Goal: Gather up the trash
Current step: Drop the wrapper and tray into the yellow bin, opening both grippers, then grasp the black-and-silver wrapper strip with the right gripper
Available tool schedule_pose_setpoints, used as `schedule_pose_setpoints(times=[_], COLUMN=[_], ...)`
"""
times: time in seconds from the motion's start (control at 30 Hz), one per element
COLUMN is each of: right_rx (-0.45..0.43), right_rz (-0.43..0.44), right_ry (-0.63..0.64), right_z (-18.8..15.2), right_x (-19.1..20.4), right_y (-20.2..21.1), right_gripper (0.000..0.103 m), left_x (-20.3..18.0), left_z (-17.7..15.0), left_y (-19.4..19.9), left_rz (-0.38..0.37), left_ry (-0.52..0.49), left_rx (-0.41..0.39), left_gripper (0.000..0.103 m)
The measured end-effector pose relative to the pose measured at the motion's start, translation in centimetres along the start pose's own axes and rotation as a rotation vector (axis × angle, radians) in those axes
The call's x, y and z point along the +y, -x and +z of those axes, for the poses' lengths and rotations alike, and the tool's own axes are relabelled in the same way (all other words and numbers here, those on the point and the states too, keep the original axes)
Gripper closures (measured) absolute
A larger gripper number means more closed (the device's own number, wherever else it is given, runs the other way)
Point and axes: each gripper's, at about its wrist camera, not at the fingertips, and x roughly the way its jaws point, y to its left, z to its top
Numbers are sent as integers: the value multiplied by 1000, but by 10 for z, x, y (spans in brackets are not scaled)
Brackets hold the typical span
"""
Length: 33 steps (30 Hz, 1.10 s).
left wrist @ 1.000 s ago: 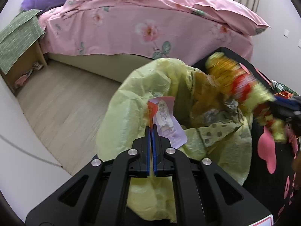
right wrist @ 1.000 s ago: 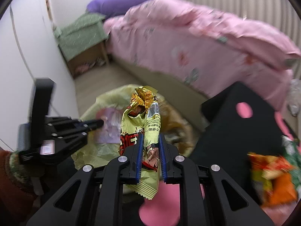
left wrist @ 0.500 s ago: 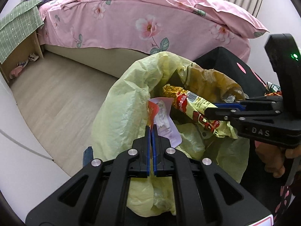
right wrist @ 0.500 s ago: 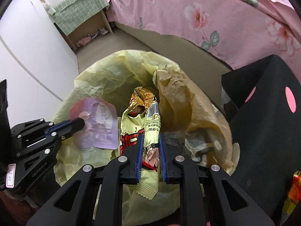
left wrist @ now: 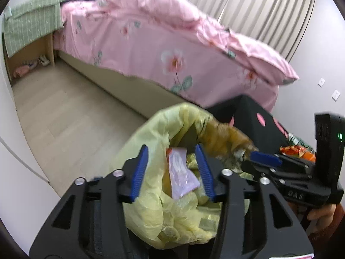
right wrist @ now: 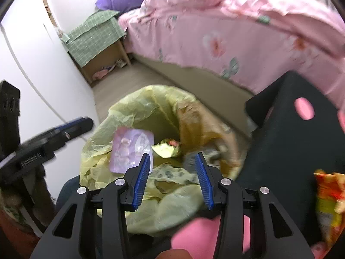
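Observation:
A bin lined with a yellow trash bag (left wrist: 151, 133) (right wrist: 138, 108) stands below both grippers. My left gripper (left wrist: 171, 151) is open over the bag mouth; a pale purple wrapper (left wrist: 180, 172) lies loose in the bag between its fingers. It also shows in the right wrist view (right wrist: 129, 149). My right gripper (right wrist: 171, 158) is open above the bag; the yellow snack packet (right wrist: 166, 147) lies in the bag beyond its fingertips. The right gripper shows at the right in the left wrist view (left wrist: 266, 158), and the left gripper at the left in the right wrist view (right wrist: 71, 127).
A black table with pink dots (right wrist: 291, 133) (left wrist: 248, 110) stands right of the bin, with colourful snack packets (right wrist: 327, 194) (left wrist: 297, 150) on it. A bed with pink floral bedding (left wrist: 161, 49) runs behind. A nightstand under a green cloth (right wrist: 97, 36) stands by the white wall.
Both grippers have opened. The purple wrapper and the yellow snack packet have dropped from them into the bag. Both grippers have lifted and tilted up a little.

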Motion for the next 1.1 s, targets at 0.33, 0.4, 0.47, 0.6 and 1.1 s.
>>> schedule_pose_setpoints(times=[0.33, 0.4, 0.47, 0.6, 1.1], right_rx=[-239, -277, -317, -351, -260], right_rz=[-198, -243, -296, -395, -523], right_ry=[-16, -35, -69, -149, -151], right_z=[-43, -55, -70, -104, -127], right_x=[-30, -45, -61, -99, -213], right_y=[128, 150, 178, 220, 238], right_gripper=[62, 61, 55, 54, 43], left_x=[-77, -101, -123, -169, -274], left_z=[0, -5, -10, -24, -45], left_y=[23, 24, 25, 25, -3], left_rz=[-111, -153, -194, -271, -360], left_ry=[-101, -139, -178, -255, -433], left_rx=[-49, -47, -42, -27, 21], left_gripper=[50, 50, 49, 48, 48])
